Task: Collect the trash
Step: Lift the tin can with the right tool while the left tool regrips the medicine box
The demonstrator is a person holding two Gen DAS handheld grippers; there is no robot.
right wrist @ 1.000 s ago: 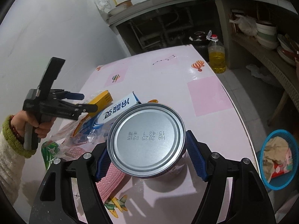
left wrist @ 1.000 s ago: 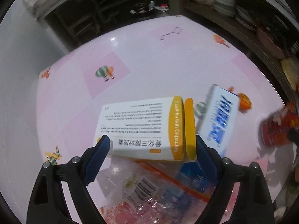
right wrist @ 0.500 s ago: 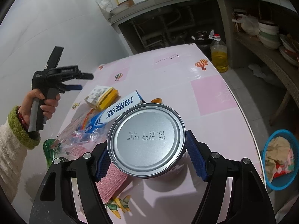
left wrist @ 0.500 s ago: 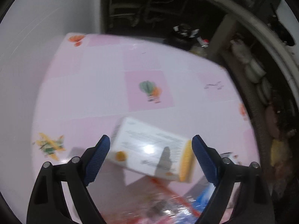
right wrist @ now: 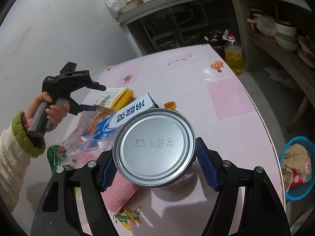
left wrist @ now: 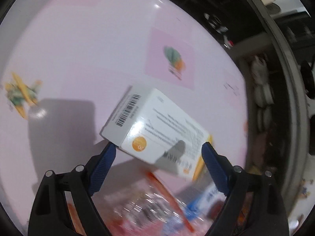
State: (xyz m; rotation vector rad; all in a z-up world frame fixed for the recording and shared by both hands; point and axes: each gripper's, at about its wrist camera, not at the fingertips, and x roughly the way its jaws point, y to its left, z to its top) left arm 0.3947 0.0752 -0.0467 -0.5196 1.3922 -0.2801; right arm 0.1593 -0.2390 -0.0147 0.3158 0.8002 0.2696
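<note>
Currently the white-and-yellow box (left wrist: pixel 155 131) lies flat near the pink worktop's (right wrist: pixel 226 98) wall edge, long axis diagonal, between spread left gripper (left wrist: pixel 158 153) jaws. Right gripper (right wrist: pixel 154 165) jaws pinch an upturned can (right wrist: pixel 154 147).

The plastic wrappers (left wrist: pixel 149 206) at the bottom of the left wrist view are too blurry to read. The tin can (right wrist: pixel 154 147) hides its own label and part of the pink cloth (right wrist: pixel 120 192).
</note>
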